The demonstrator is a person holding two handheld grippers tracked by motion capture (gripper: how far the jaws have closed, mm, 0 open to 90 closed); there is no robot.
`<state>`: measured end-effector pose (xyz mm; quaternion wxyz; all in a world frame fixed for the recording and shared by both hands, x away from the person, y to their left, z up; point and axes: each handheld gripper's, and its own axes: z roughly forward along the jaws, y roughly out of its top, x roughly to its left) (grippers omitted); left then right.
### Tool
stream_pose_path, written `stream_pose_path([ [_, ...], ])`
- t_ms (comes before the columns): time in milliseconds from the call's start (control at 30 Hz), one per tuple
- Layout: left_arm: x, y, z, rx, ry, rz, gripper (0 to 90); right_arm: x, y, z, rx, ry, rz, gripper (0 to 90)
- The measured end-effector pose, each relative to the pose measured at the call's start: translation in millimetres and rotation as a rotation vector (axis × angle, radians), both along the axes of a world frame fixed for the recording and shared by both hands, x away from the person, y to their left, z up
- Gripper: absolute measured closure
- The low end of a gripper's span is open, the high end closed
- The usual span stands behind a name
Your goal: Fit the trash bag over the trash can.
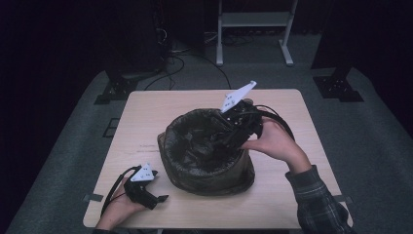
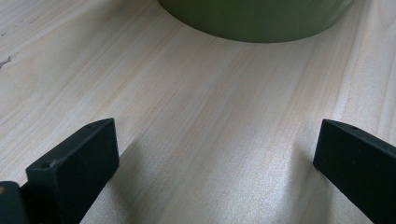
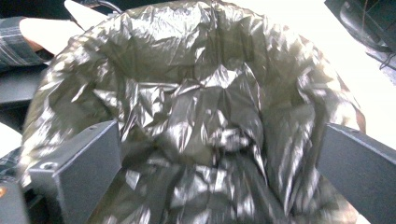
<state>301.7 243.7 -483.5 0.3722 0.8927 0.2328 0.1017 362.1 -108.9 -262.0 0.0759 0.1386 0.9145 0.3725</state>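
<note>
My right gripper (image 1: 229, 139) hangs jaws-apart inside the crinkly, shiny black plastic liner (image 1: 197, 141) filling the round olive-green bin (image 1: 219, 183) mid-table, while my left gripper (image 1: 151, 195) rests open nearby.

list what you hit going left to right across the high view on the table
left gripper → bin lined with a dark bag → right gripper reaching into it → person's right hand
</note>
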Motion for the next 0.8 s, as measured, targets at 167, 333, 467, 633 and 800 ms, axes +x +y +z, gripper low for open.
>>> stream_pose_path([
  [167, 0.0, 0.0, 0.0, 0.000, 0.000, 0.000, 0.0, -8.4, -22.3, 0.5, 0.051, 0.001, -0.020, 0.0],
  [333, 0.0, 0.0, 0.0, 0.000, 0.000, 0.000, 0.0, -19.6, -47.0, -2.8, 0.098, 0.003, -0.041, 0.0],
  [467, 0.0, 0.0, 0.0, 0.000, 0.000, 0.000, 0.0, -31.6, -62.6, -8.2, 0.112, -0.013, -0.055, 0.0],
  [633, 0.0, 0.0, 0.0, 0.000, 0.000, 0.000, 0.0, -41.9, -77.2, -19.2, 0.139, -0.028, -0.072, 0.0],
  [800, 0.0, 0.0, 0.0, 0.000, 0.000, 0.000, 0.0, -53.4, -85.3, -37.3, 0.141, -0.026, -0.075, 0.0],
])
